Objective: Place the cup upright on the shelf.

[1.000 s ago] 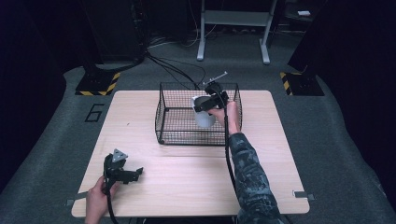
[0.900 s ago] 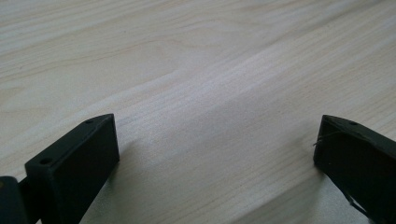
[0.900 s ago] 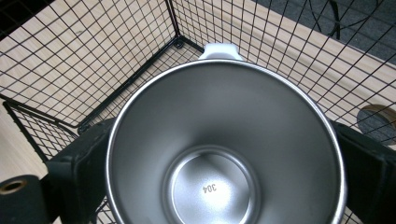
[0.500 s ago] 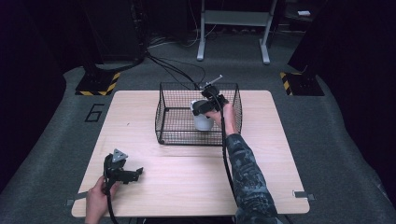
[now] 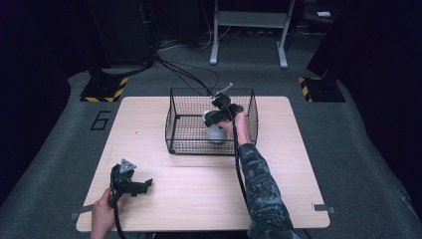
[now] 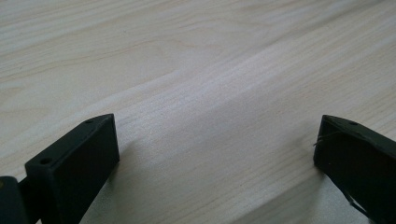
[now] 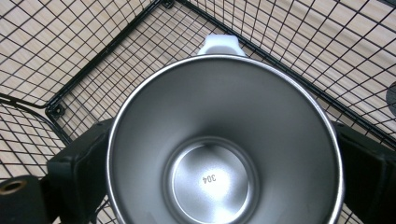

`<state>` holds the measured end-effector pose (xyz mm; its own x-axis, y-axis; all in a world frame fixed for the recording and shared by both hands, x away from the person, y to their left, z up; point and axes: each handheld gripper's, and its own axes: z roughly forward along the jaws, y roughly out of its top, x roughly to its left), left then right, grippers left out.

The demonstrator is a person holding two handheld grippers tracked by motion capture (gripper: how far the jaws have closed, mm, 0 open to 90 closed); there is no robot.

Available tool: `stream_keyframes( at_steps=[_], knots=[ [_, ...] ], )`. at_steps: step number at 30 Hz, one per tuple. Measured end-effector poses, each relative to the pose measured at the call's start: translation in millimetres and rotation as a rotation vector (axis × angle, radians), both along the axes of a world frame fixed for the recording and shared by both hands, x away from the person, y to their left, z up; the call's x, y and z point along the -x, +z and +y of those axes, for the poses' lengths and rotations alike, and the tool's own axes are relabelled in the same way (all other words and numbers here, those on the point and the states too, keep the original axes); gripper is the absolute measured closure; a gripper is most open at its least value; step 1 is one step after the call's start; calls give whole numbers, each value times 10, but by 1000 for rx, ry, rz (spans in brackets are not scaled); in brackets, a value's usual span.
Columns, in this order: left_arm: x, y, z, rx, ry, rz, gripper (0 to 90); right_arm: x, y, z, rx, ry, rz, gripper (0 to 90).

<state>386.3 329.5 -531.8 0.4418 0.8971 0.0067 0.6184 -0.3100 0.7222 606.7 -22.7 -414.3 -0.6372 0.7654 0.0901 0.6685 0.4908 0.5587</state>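
The cup [image 7: 224, 140] is brushed, softly shining steel inside with a smooth white plastic handle, the basket [image 5: 176, 124] is thin black-coated wire, the surface [image 6: 210, 70] is pale matt wood with fine grain, and the right tongs [image 7: 224, 154] look matt black plastic.

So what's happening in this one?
A person works at a wooden table with a gripper in each hand. The right gripper reaches into a black wire basket and is shut on a steel-lined white cup, its fingers on either side of the cup's wall. The cup is upright and empty. Whether it rests on the basket floor or is lifted, I cannot tell. The left gripper sits open and idle low over the table's near left corner, holding nothing.
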Motion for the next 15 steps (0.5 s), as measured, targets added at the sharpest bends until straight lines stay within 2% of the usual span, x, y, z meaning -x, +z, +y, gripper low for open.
stream_keyframes(
  at_steps=[8, 15],
  knots=[
    [0, 0, 1, -1, -1, 0, 0, -9, -40, -18, 26, 3, 6, 55],
    [1, 0, 1, -1, -1, 0, 0, 7, -57, -48, 22, -8, 12, 53]
  ],
)
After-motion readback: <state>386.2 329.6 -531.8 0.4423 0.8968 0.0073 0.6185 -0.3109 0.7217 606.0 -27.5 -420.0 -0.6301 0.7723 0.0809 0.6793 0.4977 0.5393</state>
